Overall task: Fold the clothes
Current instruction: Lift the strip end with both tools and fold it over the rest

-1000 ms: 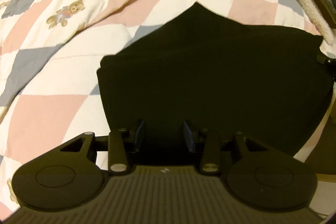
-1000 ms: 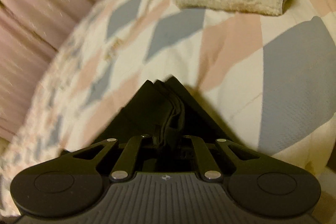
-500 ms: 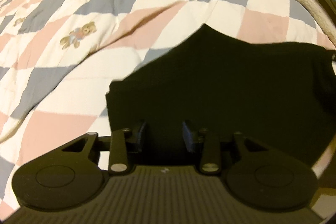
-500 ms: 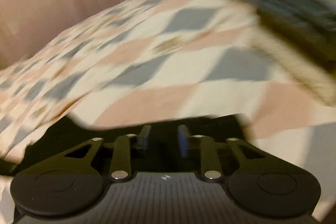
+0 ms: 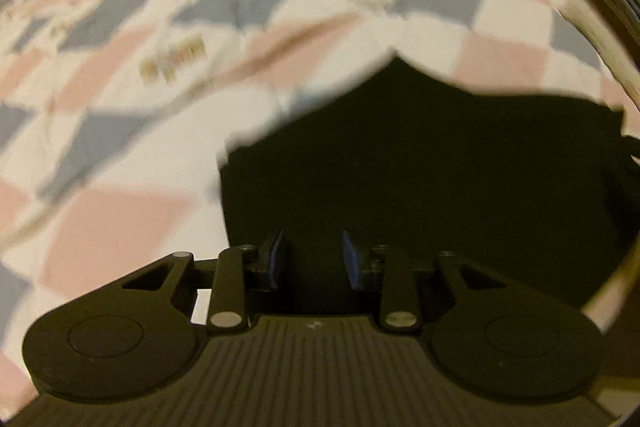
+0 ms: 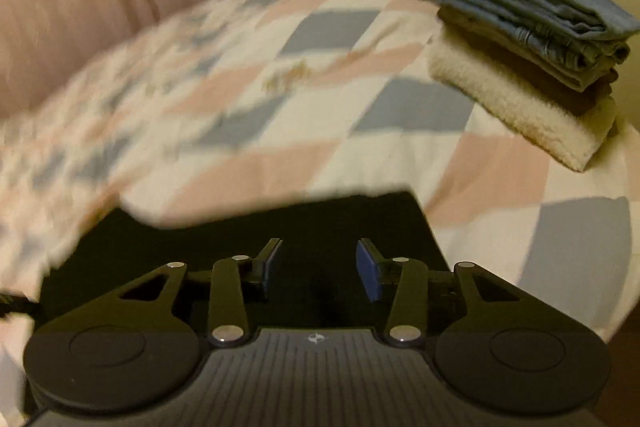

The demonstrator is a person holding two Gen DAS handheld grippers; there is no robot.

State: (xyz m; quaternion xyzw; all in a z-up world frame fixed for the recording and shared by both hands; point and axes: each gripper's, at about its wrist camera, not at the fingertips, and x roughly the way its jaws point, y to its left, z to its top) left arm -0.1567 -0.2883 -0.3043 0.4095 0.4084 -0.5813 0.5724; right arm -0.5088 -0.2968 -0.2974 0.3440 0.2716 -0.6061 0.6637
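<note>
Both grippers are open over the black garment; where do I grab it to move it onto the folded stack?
Probably grip the black garment at its near folded edge, one gripper toward each end, coming low from the near side. It lies flat on the quilt, so only the edges offer a pinchable thickness. The right gripper and left gripper already face it.

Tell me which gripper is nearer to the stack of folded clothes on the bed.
Right. The right gripper sits open over the black garment with the stack of folded clothes close ahead to its right. The left gripper sees that stack only at its far right edge.
</note>
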